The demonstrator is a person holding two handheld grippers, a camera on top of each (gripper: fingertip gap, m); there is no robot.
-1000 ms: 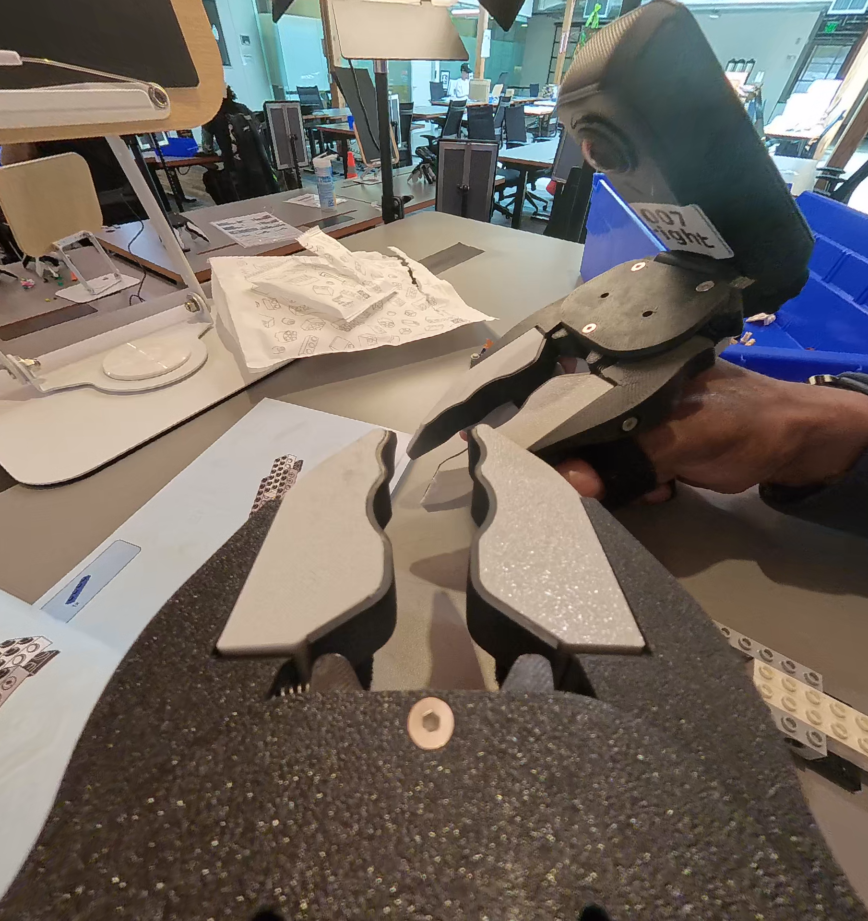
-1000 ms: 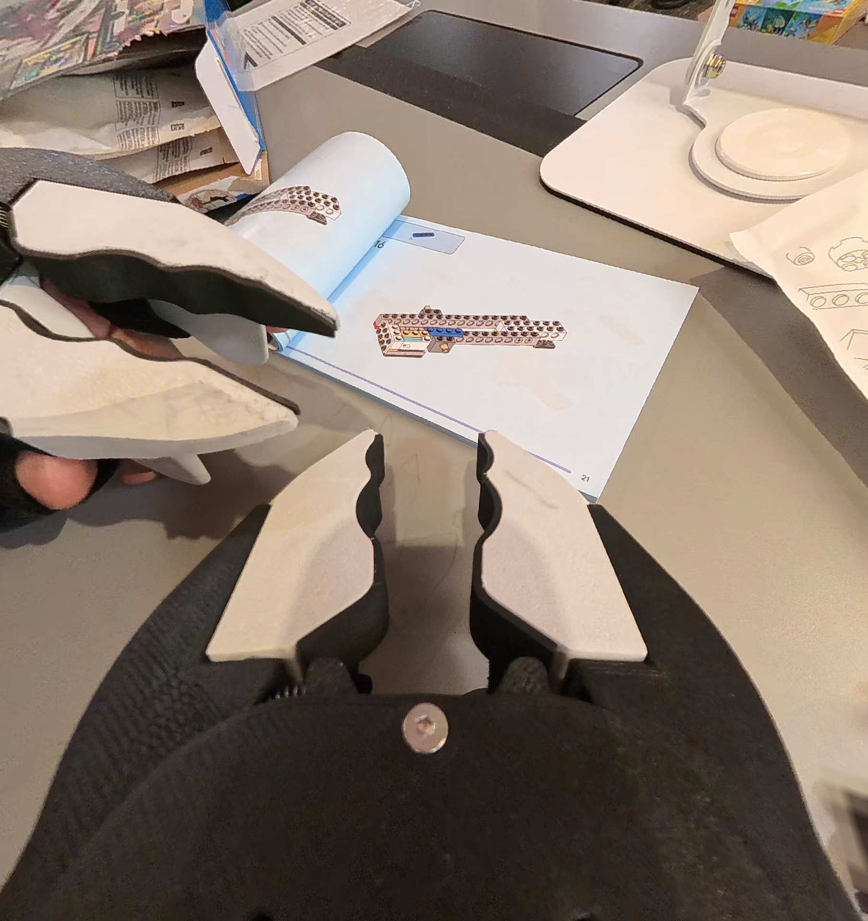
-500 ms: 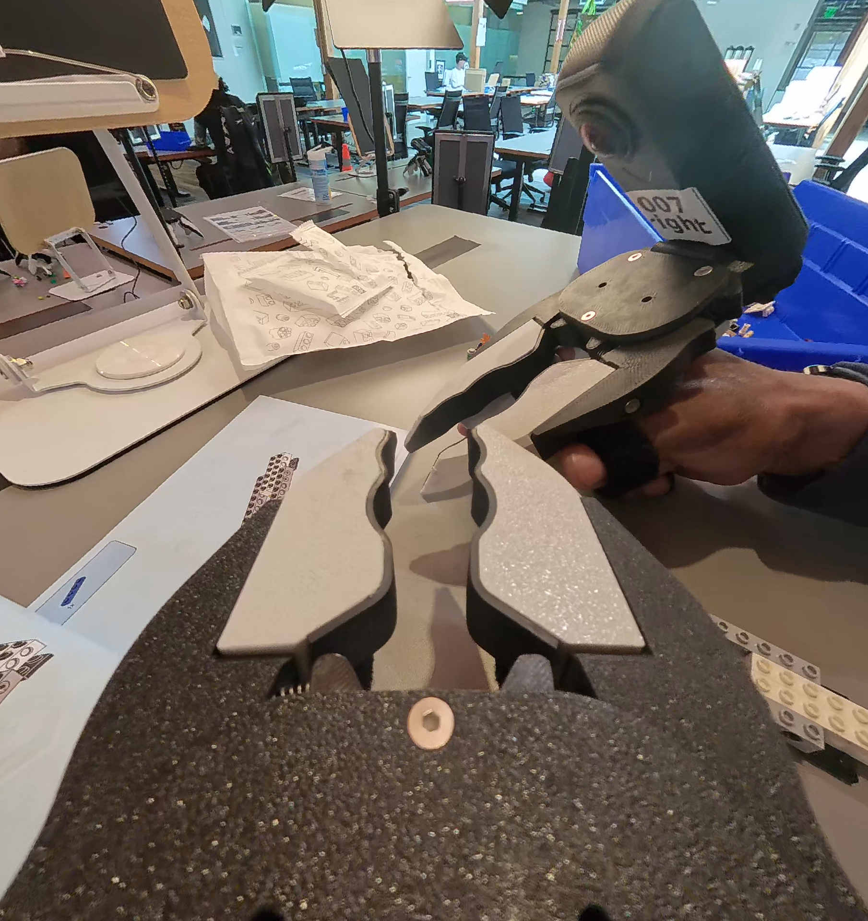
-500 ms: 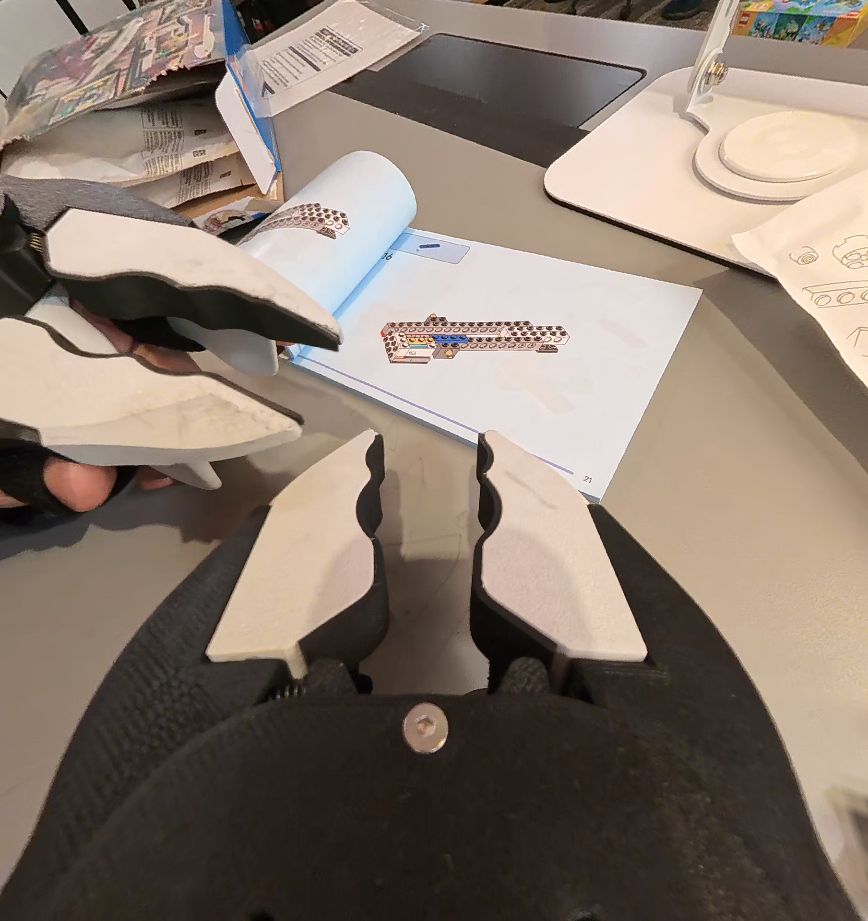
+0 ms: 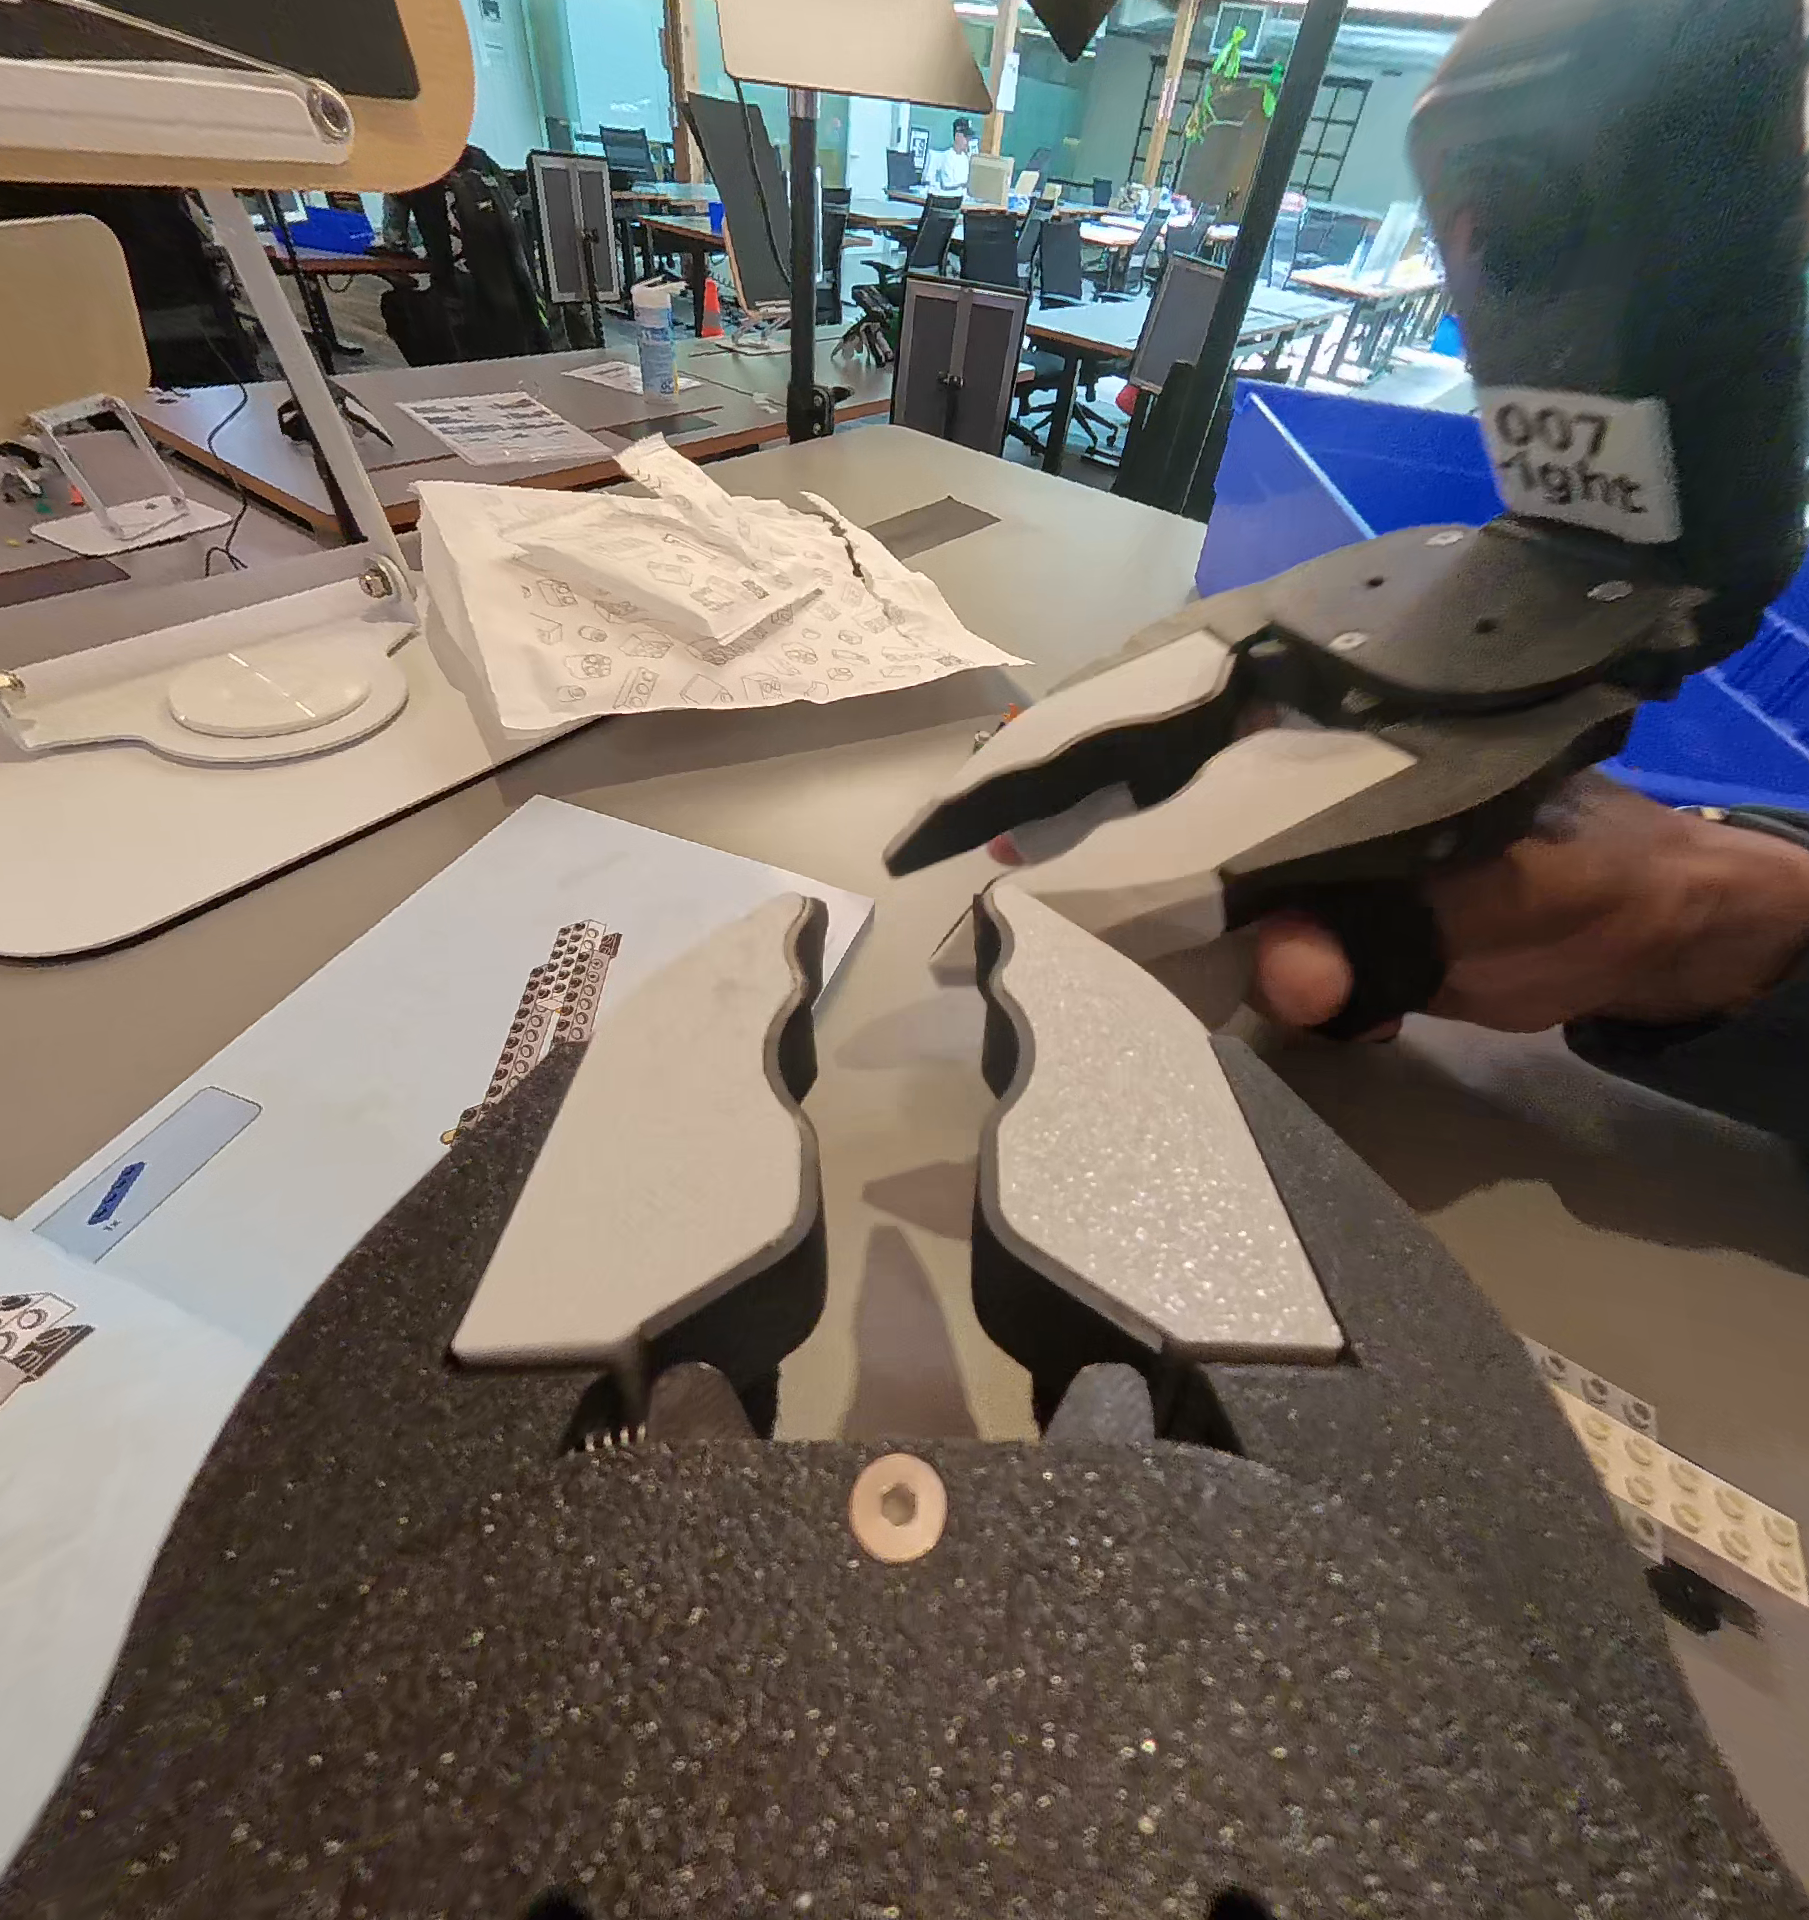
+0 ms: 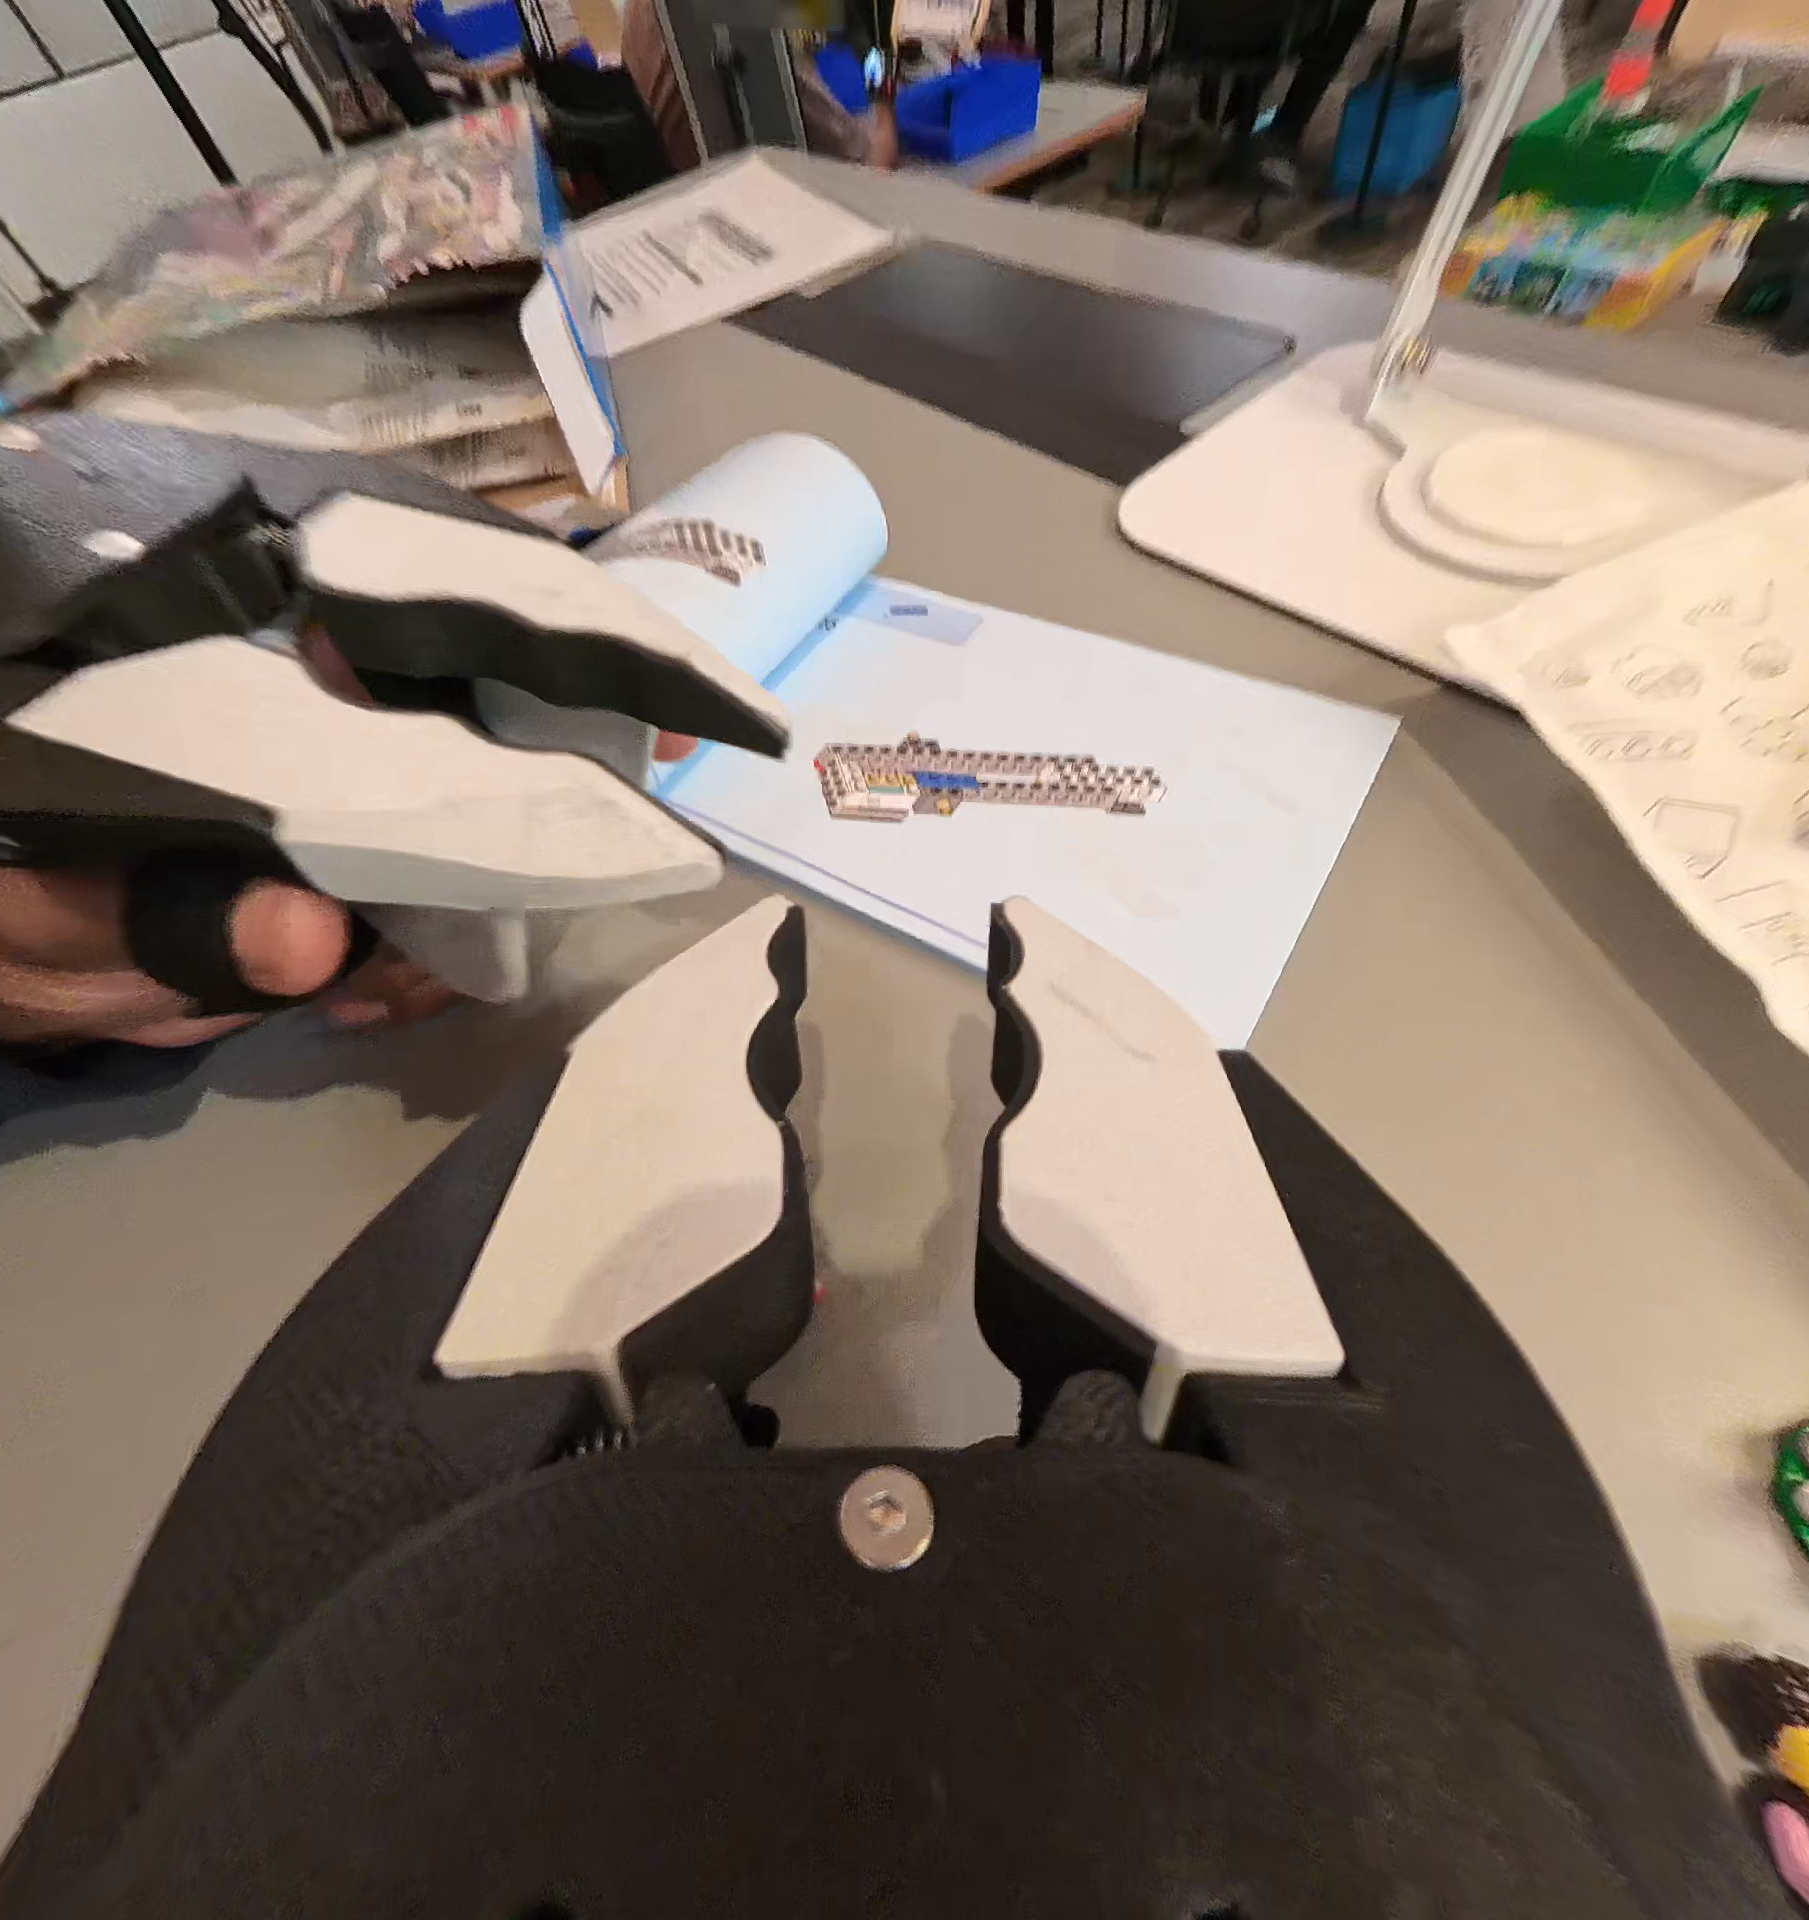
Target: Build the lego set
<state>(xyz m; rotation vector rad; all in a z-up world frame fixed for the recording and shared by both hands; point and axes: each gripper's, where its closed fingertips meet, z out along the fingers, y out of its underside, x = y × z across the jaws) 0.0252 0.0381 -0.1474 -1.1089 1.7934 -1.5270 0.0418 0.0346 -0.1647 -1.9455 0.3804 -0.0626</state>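
My left gripper is open with nothing between its pads, low over the grey table at the near corner of an open light-blue instruction booklet. My right gripper is also open and empty, just in front of the booklet's near edge. The two grippers point across each other, tips close together. The right gripper shows in the left wrist view, held by a hand. The left gripper shows in the right wrist view.
A white paper bag printed with brick drawings and a white stand base lie beyond the booklet. A blue bin stands at the right. A pale studded plate lies near my left gripper. Packaging is piled at the left. Only a small space, under 4 cm, lies between the two pairs of fingers. The pale studded plate is about equally far from each gripper, around 20 cm.
The right gripper has lifted and tilted up a little, and its view is now blurred by motion. Its jaws look slightly narrower. The left gripper has barely moved. Both stay empty.
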